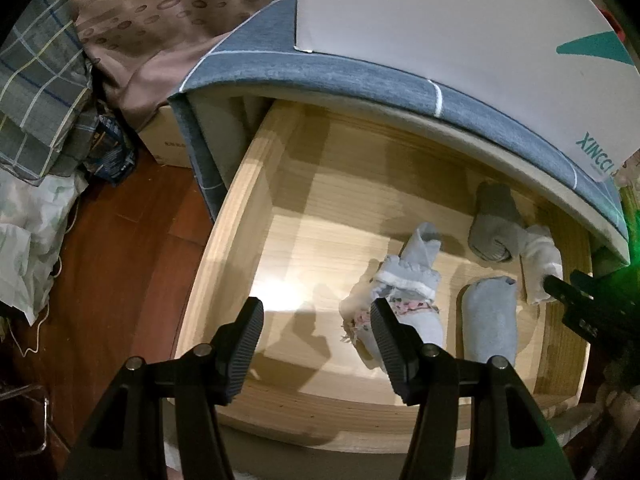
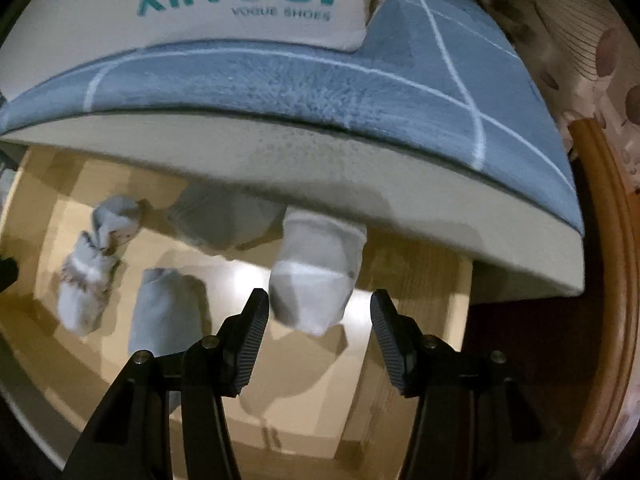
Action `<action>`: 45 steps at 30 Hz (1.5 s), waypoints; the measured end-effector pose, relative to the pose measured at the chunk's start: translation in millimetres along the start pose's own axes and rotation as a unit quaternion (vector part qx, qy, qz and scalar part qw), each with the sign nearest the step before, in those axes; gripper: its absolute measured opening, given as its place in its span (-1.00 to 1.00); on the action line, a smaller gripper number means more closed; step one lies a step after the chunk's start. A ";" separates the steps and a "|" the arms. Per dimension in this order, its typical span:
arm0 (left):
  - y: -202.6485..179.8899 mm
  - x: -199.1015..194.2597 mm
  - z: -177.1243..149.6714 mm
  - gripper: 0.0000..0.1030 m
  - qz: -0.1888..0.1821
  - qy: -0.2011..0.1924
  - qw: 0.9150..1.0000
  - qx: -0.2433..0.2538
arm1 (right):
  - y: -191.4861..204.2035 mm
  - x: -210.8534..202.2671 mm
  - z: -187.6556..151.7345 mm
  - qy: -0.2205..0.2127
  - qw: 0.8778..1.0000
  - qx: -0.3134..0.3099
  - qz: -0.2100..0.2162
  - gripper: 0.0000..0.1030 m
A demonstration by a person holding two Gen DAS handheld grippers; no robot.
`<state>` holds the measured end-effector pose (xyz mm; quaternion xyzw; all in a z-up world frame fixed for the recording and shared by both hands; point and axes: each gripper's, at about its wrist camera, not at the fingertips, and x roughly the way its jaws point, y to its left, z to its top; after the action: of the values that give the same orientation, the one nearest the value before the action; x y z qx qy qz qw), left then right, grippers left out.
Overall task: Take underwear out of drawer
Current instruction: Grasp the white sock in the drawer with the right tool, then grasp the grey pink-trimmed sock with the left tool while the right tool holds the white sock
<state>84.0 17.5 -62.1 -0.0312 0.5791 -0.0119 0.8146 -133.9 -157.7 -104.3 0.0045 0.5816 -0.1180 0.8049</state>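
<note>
The open wooden drawer (image 1: 248,200) holds several small rolled or folded garments at its right side. Target judged to be the white/grey bundle (image 2: 316,276) near the drawer's right wall, partly under the overhanging blue cloth (image 2: 280,80). Right gripper (image 2: 319,312) sits just above and short of it, fingers apart w/ nothing clamped; bundle's near end lies between the tips, no pad contact seen. Left gripper (image 1: 316,320) hangs over the drawer front, fingers wide apart, empty. Handling, judged: light, soft, compressible, non-fragile, low slip on ribbed pads. Grip approx. mid-roll across the thick folded part, not a loose edge, else it may unroll. Readable text on the white box (image 2: 240,0): "XINCCI", "VOGUE SHOES".
</note>
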 end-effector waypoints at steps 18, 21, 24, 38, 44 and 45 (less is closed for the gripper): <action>-3.2 2.3 -0.3 0.11 0.000 0.006 1.000 0.002 | 8.0 36.5 8.1 0.042 0.998 -0.028 -0.023 -0.12; -3.4 4.0 -0.3 0.11 -0.001 0.010 1.000 0.001 | 6.6 37.9 0.5 0.061 0.998 -0.027 -0.018 -0.15; -4.6 4.4 -1.4 0.11 0.000 0.011 1.000 0.003 | -1.0 37.5 -7.4 0.079 0.997 -0.008 0.006 -0.17; -3.7 9.5 -1.6 0.11 0.002 0.020 1.000 0.012 | -6.7 39.7 -54.0 0.170 0.984 0.011 0.051 -0.19; -9.0 13.3 -2.4 0.11 -0.001 0.030 0.999 0.026 | -5.7 44.3 -48.8 0.176 0.983 0.009 0.058 -0.21; -9.2 13.7 -2.8 0.11 -0.003 0.031 0.999 0.027 | -6.2 44.2 -51.2 0.176 0.983 0.011 0.061 -0.21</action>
<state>86.0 7.5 -75.3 -0.0105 0.6037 -0.0303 0.7966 -169.9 -164.4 -161.5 0.0693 0.7112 -0.0725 0.6958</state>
